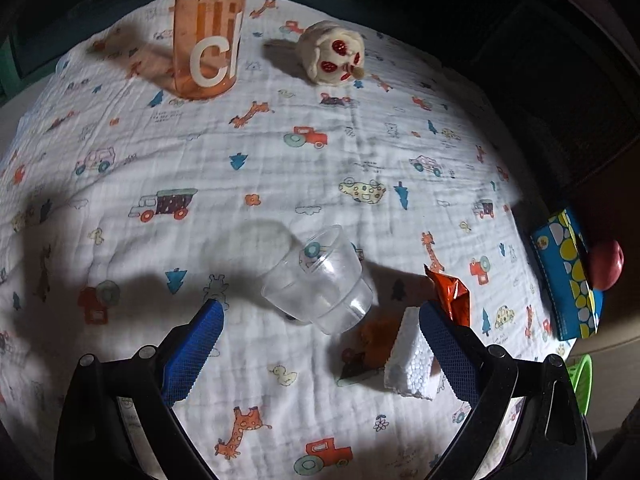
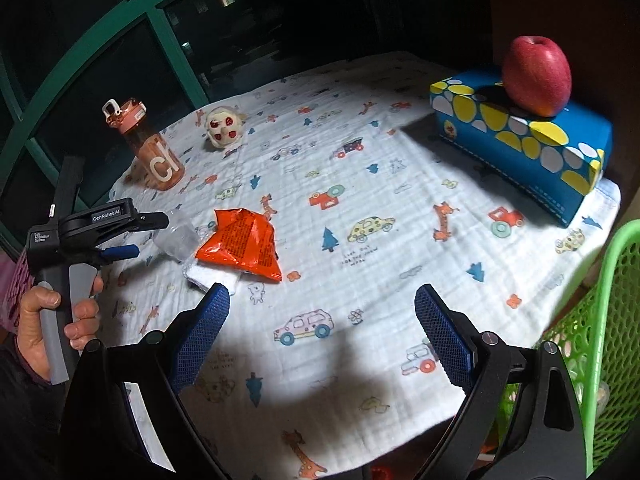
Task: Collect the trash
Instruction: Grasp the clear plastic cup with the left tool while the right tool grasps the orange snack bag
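Note:
A clear plastic cup (image 1: 318, 278) lies on its side on the patterned cloth, just ahead of my open left gripper (image 1: 322, 322). A white foam block (image 1: 412, 354) lies by the left gripper's right finger, with an orange foil wrapper (image 1: 452, 294) beyond it. In the right wrist view the wrapper (image 2: 242, 242) lies over the foam block (image 2: 208, 276), with the cup (image 2: 178, 240) behind it and the left gripper (image 2: 128, 252) next to the cup. My right gripper (image 2: 322, 308) is open and empty, above the cloth to the right of the wrapper.
An orange water bottle (image 1: 208, 40) and a white skull toy (image 1: 334, 54) stand at the far side. A blue tissue box (image 2: 520, 140) with a red apple (image 2: 536, 76) on it is at the right. A green mesh basket (image 2: 600, 320) stands beyond the table's right edge.

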The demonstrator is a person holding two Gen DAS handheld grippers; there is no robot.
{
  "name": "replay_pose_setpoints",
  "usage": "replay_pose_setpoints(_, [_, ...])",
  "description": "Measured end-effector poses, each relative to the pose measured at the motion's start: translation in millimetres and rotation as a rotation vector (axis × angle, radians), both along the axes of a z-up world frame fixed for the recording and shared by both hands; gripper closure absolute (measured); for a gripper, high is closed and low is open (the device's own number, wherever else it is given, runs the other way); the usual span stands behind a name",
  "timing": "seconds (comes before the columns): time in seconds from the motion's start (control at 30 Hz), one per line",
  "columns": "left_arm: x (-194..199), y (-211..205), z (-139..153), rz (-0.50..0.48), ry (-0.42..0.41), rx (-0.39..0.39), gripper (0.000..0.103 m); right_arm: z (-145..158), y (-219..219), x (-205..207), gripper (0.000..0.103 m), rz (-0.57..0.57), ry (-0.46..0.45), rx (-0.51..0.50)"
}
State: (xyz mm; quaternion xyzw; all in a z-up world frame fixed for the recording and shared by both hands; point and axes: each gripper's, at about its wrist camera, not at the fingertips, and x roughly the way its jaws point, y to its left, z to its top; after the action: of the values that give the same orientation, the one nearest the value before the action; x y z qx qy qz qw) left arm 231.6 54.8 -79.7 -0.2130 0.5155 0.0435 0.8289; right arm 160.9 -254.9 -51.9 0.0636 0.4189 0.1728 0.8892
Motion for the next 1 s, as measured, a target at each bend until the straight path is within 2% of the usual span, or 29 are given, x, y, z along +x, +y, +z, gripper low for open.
replay_pose_setpoints(0.3, [24.3,6.6,-23.1,0.063,0.047,-0.049,0.009,-9.7,22.8,20.8,0.010,0.049,0.018,-0.005])
replay_pose_setpoints(0.37, [27.8,7.0,-26.6,0.067,0.051,-0.061,0.014,-10.0,28.5,25.9,0.010,0.061,0.018,-0.005])
replay_pose_setpoints(0.43, [31.8,6.7,-31.0,0.058,0.060,-0.086,0.028,-10.6,34.4,30.7,0.010,0.072,0.019,-0.003])
replay_pose_setpoints(0.5, [33.6,6.2,-35.0,0.056,0.067,-0.103,0.030,-12.3,40.0,36.7,0.010,0.083,0.027,0.008])
replay_pose_setpoints(0.6, [34.0,5.1,-36.0,0.041,0.059,-0.101,0.040,-17.0,48.8,47.5,0.012,0.096,0.054,0.039])
replay_pose_setpoints(1.0, [26.7,10.6,-7.4,-0.001,-0.017,-0.059,0.040,-46.1,77.4,98.4,0.018,0.109,0.201,0.194])
